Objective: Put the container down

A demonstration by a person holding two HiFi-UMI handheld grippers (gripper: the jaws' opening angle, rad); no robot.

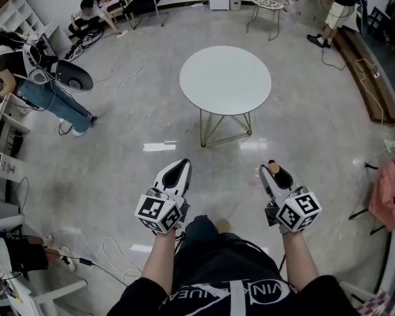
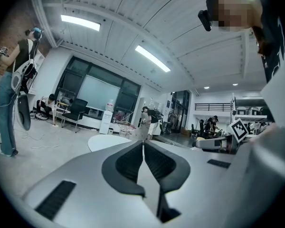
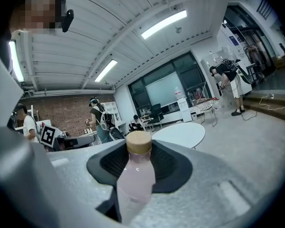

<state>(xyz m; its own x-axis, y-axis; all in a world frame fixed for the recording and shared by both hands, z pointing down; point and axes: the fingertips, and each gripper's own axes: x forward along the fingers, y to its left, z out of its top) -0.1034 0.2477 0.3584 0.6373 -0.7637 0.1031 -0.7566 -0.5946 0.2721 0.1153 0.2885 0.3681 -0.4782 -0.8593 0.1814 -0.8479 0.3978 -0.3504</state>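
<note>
The container is a small bottle [image 3: 135, 180] of pale pink liquid with a tan cap [image 3: 139, 142]. My right gripper [image 3: 138, 156] is shut on it, the dark pads pressing its sides below the cap. In the head view the cap [image 1: 272, 166] pokes out between the right gripper's [image 1: 276, 175] jaws, held above the floor in front of my body. My left gripper [image 1: 182, 168] hangs beside it, shut with nothing in it; its pads [image 2: 133, 159] meet along one line. A round white table [image 1: 225, 81] on thin gold legs stands ahead, with a bare top.
A person [image 1: 43, 81] stands at the left by white shelves, another sits at the back left, and a third [image 1: 334, 8] stands at the back right. A wire chair [image 1: 266, 2], a long wooden bench [image 1: 368, 78] and pink cloth [image 1: 391, 191] are on the right. Cables trail over the glossy floor.
</note>
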